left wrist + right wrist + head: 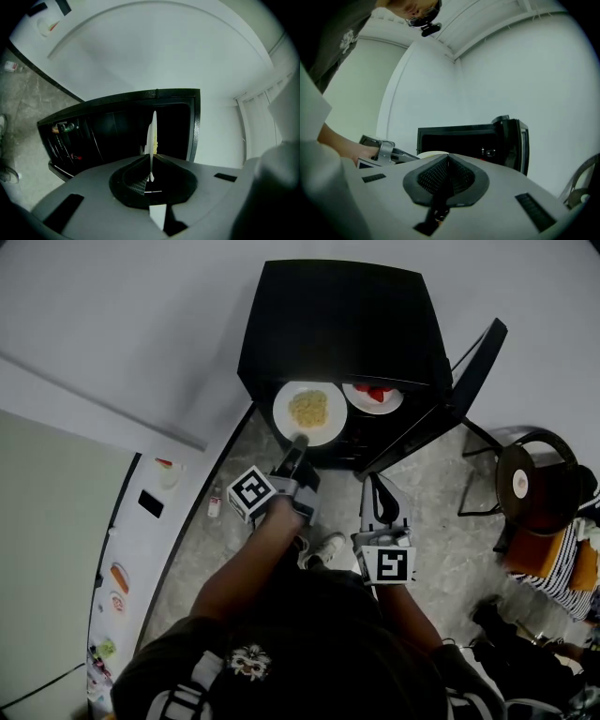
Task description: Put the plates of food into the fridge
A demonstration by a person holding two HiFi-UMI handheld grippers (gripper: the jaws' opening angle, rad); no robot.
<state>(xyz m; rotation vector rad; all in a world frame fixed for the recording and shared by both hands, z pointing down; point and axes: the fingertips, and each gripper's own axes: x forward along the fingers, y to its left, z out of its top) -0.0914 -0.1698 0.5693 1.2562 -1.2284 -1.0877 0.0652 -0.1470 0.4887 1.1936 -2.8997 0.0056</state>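
A white plate of yellow noodles (pixel 309 411) hangs at the mouth of the open black fridge (pixel 337 320). My left gripper (pixel 299 441) is shut on its near rim. In the left gripper view the plate (pixel 152 133) shows edge-on, pinched between the jaws of the left gripper (pixel 151 174), with the dark fridge interior (pixel 112 133) behind. A second plate with red food (pixel 373 396) sits inside the fridge to the right. My right gripper (pixel 377 491) hovers lower right of the plates, shut with nothing in it; its closed pads (pixel 440 176) face the fridge (pixel 464 138).
The fridge door (pixel 469 381) stands swung open to the right. A white counter (pixel 141 521) along the left carries a phone and small dishes of food. A small bottle (pixel 215 505) lies on the floor. A chair (pixel 530 484) and striped cloth (pixel 558 568) stand at right.
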